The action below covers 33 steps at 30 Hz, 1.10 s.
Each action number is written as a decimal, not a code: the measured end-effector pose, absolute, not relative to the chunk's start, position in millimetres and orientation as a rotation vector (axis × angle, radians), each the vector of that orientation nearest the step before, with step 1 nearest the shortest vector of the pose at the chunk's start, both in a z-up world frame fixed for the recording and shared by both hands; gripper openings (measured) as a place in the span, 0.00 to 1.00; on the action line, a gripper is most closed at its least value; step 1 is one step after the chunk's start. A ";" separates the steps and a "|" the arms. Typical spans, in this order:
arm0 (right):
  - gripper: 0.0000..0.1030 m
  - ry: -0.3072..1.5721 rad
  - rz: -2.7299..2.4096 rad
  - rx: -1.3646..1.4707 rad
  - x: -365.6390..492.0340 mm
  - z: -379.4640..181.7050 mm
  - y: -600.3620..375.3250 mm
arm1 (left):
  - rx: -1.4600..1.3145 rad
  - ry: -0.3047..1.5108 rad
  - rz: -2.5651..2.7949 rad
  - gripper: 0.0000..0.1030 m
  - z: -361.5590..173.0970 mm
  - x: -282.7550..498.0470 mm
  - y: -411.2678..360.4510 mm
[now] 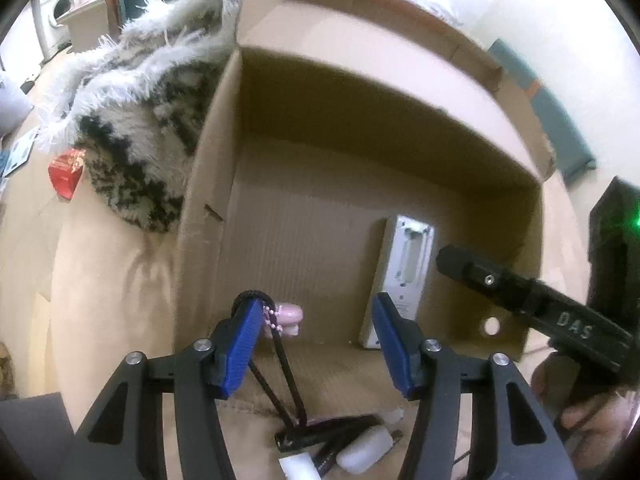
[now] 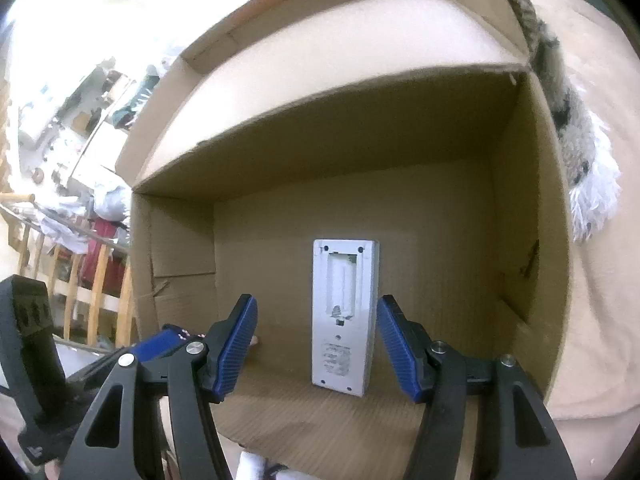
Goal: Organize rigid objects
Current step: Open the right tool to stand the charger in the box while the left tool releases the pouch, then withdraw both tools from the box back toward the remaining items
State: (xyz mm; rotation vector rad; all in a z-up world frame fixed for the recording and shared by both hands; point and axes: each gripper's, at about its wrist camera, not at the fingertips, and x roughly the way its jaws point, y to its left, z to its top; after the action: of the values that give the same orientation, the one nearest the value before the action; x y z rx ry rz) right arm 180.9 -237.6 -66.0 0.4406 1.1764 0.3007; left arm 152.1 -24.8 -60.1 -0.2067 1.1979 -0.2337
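I am holding my left tongs [image 1: 316, 344] apart, with a black cord and pink bead chain [image 1: 272, 316] draping over one ribbed blue pad. My right tongs [image 2: 316, 344] are gaping too, gripping nothing. Inside the cardboard box [image 2: 532, 208], one flat grey plastic remote [image 2: 344, 316] is lying face-down. Small white and dark items [image 1: 360, 454] are waiting outside the box: early progress, I judge.

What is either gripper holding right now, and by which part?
Nothing is gripped. Both the left gripper and right gripper have open jaws; a black cord merely drapes over one left finger.
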 end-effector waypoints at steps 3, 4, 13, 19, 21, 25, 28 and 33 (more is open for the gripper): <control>0.64 1.160 0.310 0.443 176.3 -59.1 -237.8 | -0.234 1.189 -0.243 0.55 -51.4 146.9 -15.5; 0.64 1.155 0.312 0.446 174.1 -56.8 -238.7 | -0.244 1.181 -0.240 0.58 -47.0 144.4 -10.0; 0.64 1.139 0.349 0.435 132.3 -30.4 -241.6 | -0.250 1.179 -0.203 0.60 -24.2 115.0 19.4; 0.64 1.186 0.362 0.458 98.4 -21.4 -236.1 | -0.230 1.229 -0.174 0.65 -27.0 88.5 28.9; 0.64 1.198 0.359 0.460 88.3 -20.0 -233.0 | -0.236 1.254 -0.171 0.66 -33.9 79.8 29.3; 0.64 1.223 0.337 0.454 69.8 -22.0 -233.2 | -0.230 1.324 -0.181 0.66 -52.5 66.4 26.3; 0.64 1.241 0.318 0.465 59.6 -29.3 -235.1 | -0.225 1.364 -0.194 0.66 -66.2 61.2 21.3; 0.64 1.269 0.287 0.495 45.9 -53.9 -240.9 | -0.220 1.383 -0.193 0.66 -76.6 57.4 16.6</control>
State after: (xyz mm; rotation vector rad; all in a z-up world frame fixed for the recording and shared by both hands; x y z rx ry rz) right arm 45.9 -240.9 -53.9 0.4950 1.2687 0.2870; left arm 57.4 16.6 -76.6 -0.2200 1.3830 -0.1926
